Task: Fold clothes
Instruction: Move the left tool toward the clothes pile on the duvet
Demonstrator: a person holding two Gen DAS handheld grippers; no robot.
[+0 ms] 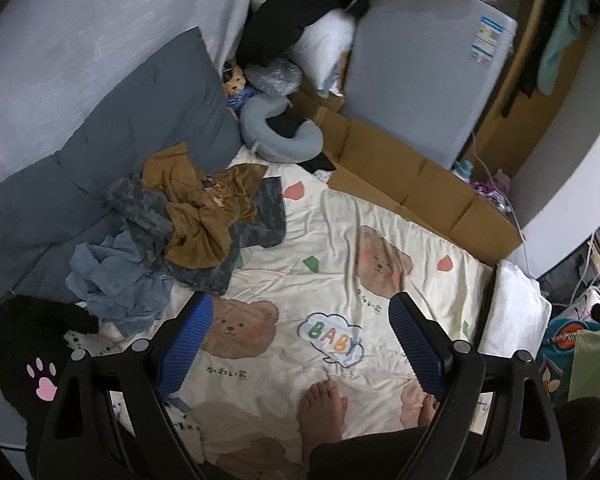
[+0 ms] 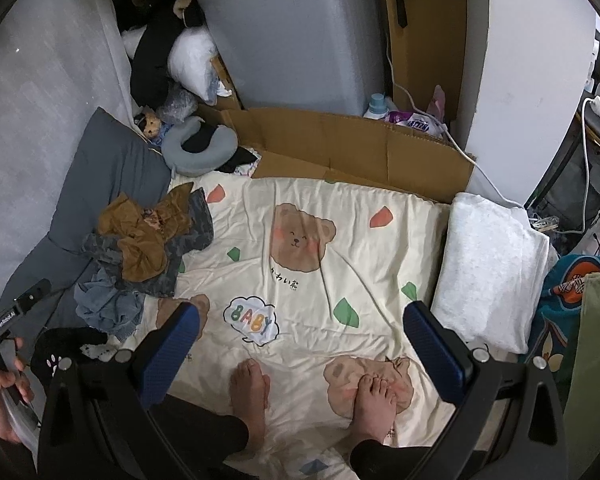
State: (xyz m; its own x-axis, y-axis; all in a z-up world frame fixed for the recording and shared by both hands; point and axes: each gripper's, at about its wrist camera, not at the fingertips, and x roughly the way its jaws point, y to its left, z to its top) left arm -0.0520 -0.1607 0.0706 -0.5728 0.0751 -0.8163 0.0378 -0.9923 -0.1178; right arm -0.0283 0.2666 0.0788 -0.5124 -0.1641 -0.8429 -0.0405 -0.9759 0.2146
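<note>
Two grippers – left gripper [image 1: 300, 336], right gripper [image 2: 300, 344] – fingers apart, empty | clothes pile [image 1: 188, 220] lies left, beyond fingers

The left black two-finger gripper with blue ribbed pads [image 1: 302, 344] hangs high with its jaws spread wide and nothing between them, and the right black two-finger gripper with blue ribbed pads [image 2: 302, 354] is held the same way, wide apart and empty. The person's left hand [image 2: 2, 398] shows at the edge of the right wrist view, fingers curled round its gripper's handle. Two bare feet [image 2: 252, 394] stand flat below, toes forward, in dark trouser legs [image 2: 204, 428]
</note>
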